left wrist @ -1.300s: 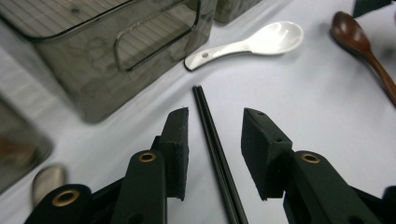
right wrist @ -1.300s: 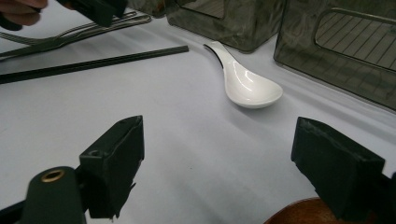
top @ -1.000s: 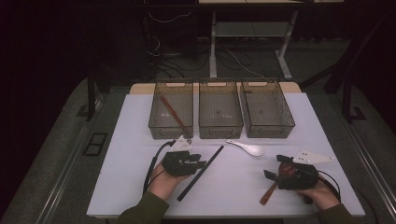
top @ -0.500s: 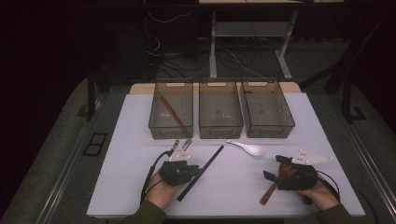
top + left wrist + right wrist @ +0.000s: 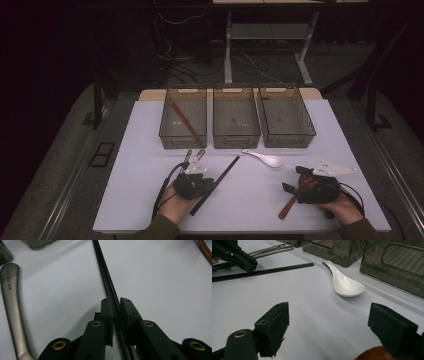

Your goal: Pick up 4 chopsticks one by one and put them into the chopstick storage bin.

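A pair of black chopsticks (image 5: 220,177) (image 5: 105,272) lies slanted on the white table (image 5: 135,165). My left gripper (image 5: 209,181) (image 5: 114,303) has just been closing and now pinches the chopsticks between its pads, near their middle. Two metal handles (image 5: 194,156) (image 5: 11,305) lie just beyond it. A white ceramic spoon (image 5: 263,159) (image 5: 344,283) rests in front of the middle bin. My right gripper (image 5: 292,181) (image 5: 328,322) stands open low over the table, nothing between its jaws. A brown wooden utensil (image 5: 286,207) (image 5: 372,355) lies under it.
Three translucent grey bins stand in a row at the back: left (image 5: 165,131), middle (image 5: 236,140), right (image 5: 286,140). The left bin holds brown chopsticks (image 5: 182,120). The front table edge runs just behind both hands.
My left gripper has drawn back a little toward the person and turned onto the black chopsticks, baring the metal handles beyond it. The right gripper has stayed put.
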Tool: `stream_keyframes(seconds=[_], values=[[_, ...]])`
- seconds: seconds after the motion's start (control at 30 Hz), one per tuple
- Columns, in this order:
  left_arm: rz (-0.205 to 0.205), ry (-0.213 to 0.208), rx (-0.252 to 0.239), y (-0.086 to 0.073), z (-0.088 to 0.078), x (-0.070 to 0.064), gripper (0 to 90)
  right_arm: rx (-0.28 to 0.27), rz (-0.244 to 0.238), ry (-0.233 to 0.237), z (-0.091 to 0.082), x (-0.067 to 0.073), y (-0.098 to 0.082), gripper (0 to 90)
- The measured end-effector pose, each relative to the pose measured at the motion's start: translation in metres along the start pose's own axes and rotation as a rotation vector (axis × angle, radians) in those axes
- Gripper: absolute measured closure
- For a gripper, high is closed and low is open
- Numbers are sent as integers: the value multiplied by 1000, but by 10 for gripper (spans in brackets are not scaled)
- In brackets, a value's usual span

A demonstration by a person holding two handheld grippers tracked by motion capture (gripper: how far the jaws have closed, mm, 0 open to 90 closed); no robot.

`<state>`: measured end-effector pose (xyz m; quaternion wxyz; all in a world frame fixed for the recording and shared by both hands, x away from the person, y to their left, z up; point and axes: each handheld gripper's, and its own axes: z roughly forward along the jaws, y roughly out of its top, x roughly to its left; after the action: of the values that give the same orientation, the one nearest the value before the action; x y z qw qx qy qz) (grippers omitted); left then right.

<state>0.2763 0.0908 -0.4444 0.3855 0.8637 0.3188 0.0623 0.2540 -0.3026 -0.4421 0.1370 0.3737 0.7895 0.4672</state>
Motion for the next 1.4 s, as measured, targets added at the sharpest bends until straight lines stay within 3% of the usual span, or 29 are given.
stream_keyframes(seconds=[0.43, 0.6, 0.77, 1.2, 1.4], values=[[22, 26, 3, 0, 2, -3, 801, 0, 2, 0, 0, 0, 0, 168], [51, 66, 23, 0, 4, -4, 800, 1, 1, -2, 0, 0, 0, 168], [41, 72, 20, 0, 5, -4, 805, -1, -2, 0, 0, 0, 0, 168], [-30, 58, -6, -3, 5, 0, 853, -2, 2, 0, 0, 0, 0, 167], [-30, 69, -2, -1, 4, 0, 854, -4, -1, -1, 0, 0, 0, 168]])
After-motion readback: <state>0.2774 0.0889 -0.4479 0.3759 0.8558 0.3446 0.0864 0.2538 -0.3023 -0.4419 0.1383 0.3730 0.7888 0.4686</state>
